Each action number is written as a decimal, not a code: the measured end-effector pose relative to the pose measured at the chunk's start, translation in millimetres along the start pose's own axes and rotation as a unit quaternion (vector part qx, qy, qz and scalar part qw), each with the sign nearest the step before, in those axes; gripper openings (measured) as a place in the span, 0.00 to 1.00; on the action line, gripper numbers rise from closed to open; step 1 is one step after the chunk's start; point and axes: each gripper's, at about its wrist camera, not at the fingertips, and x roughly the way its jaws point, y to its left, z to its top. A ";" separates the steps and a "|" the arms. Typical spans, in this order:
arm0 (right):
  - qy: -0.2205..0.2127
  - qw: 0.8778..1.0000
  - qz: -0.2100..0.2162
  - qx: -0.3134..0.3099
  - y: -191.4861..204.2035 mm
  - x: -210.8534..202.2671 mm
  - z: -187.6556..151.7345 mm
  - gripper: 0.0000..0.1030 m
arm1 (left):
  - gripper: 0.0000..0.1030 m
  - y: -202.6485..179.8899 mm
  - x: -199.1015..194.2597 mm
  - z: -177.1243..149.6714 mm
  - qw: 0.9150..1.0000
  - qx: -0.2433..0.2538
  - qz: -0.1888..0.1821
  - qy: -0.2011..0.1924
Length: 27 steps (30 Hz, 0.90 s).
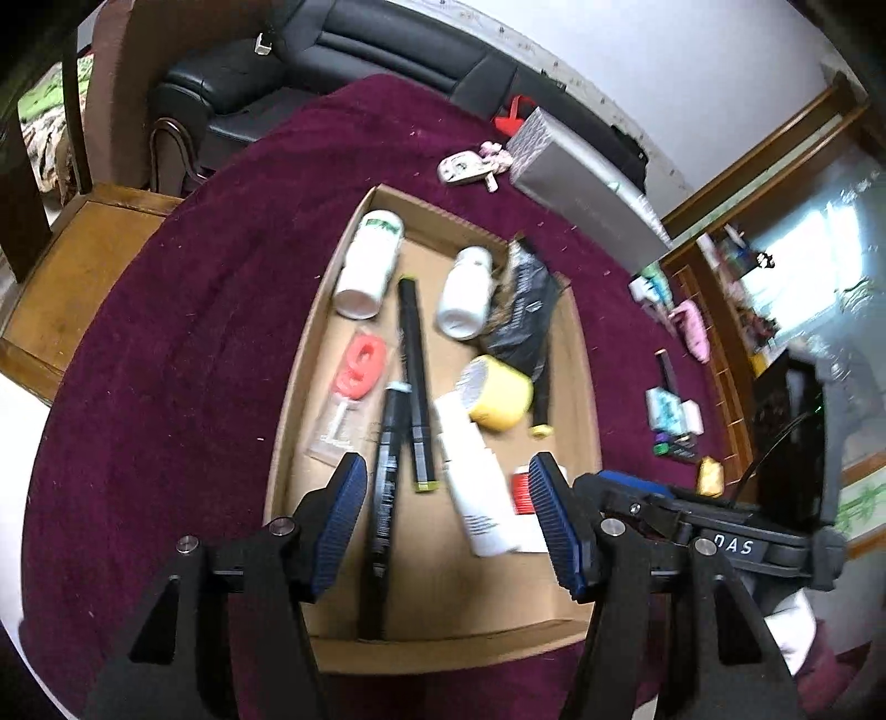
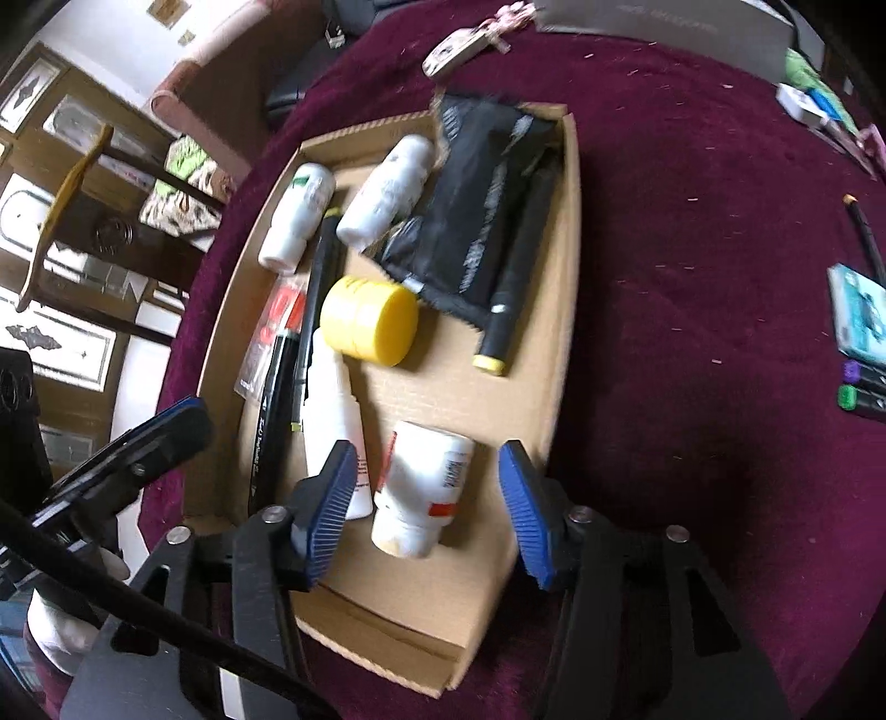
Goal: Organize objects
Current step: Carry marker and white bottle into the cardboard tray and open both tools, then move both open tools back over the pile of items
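The right gripper [image 2: 423, 487], jaws released, straddles the white pill bottle [image 2: 423, 487] near the cardboard tray's [image 2: 559, 310] near edge. Its long axis runs parallel to the fingers. The left gripper [image 1: 448, 515] hangs released and empty.

Black leather sofa [image 1: 343, 50], wooden chair [image 1: 83, 249] and wooden shelving [image 2: 72, 183] beyond the maroon-covered table [image 1: 166, 332].

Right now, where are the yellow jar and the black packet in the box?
yellow jar [image 2: 370, 321], right wrist view, on its yellow side wall.
black packet [image 2: 482, 221], right wrist view, middle of its crinkled front.
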 end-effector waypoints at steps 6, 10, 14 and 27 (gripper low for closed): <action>-0.038 0.999 0.025 0.025 -21.2 -36.1 -12.0 0.52 | 0.53 -36.9 -12.0 0.4 0.999 0.008 -0.043 -0.009; -0.061 0.997 0.034 0.039 -47.2 -62.4 -21.5 0.55 | 0.53 -81.5 -15.8 0.1 0.996 0.037 -0.075 -0.005; -0.079 0.994 0.027 0.077 -101.3 -88.2 -39.1 0.57 | 0.55 -139.7 -3.1 -3.6 0.993 0.076 -0.086 0.011; -0.111 0.961 -0.016 0.252 -302.6 -158.2 -133.0 0.57 | 0.55 -315.9 168.4 -50.5 0.965 0.212 -0.051 0.147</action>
